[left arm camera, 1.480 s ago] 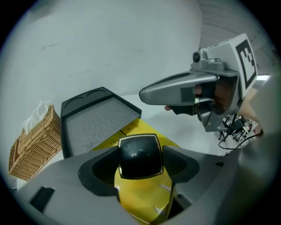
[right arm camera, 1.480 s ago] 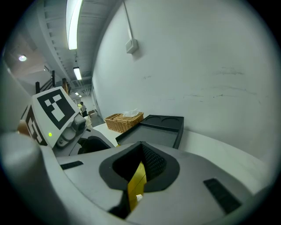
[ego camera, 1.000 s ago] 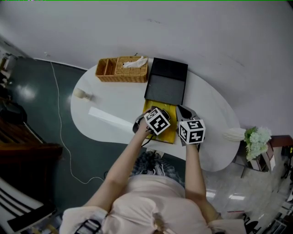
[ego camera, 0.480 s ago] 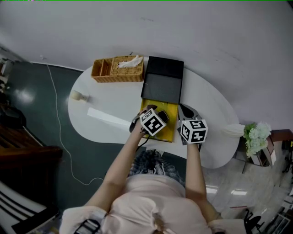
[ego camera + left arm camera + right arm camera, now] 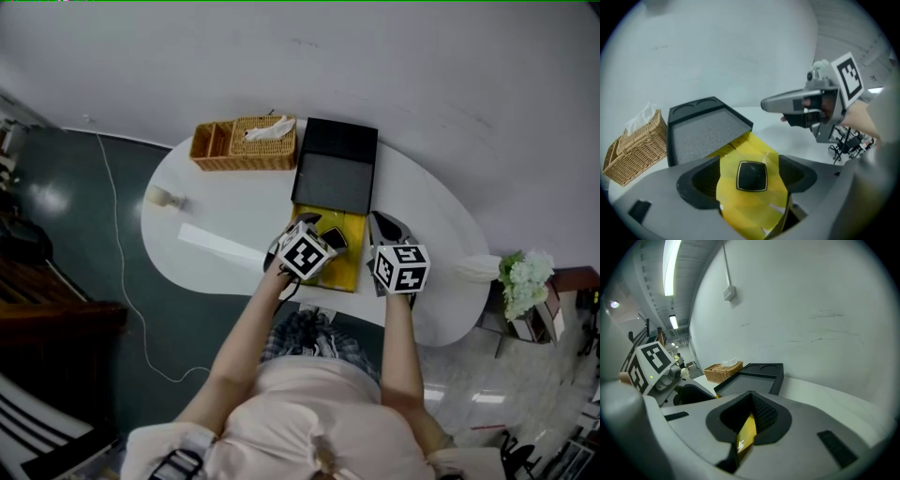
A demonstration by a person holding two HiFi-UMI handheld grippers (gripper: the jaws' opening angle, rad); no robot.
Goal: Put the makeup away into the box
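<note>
- While the left gripper (image 5: 749, 180) has its jaws spread wide, having just been opening, one compact (image 5: 752, 176) lies flat between them and touches neither pad: a small glossy black square with rounded corners and a thin pale rim.
- Under the compact is the box (image 5: 754, 147), shallow and rectangular, with a creased, shiny yellow floor that runs on past both left jaws.
- At the box's right side, the right gripper (image 5: 749, 422) has its jaws drawn close on a thin yellow wall of the box. One ribbed black pad (image 5: 764, 412) lies against the wall.
- Just beyond the fingertips the lid (image 5: 701, 133) lies open: matte black, lined with rough grey foam, with two round hollows at its far end.
- Further off, left of the lid, stands one woven wicker basket (image 5: 635, 150) with two compartments, and one white tissue (image 5: 641, 116) pokes out of it.
- All of it rests on one smooth white table (image 5: 216, 211) with rounded edges.
</note>
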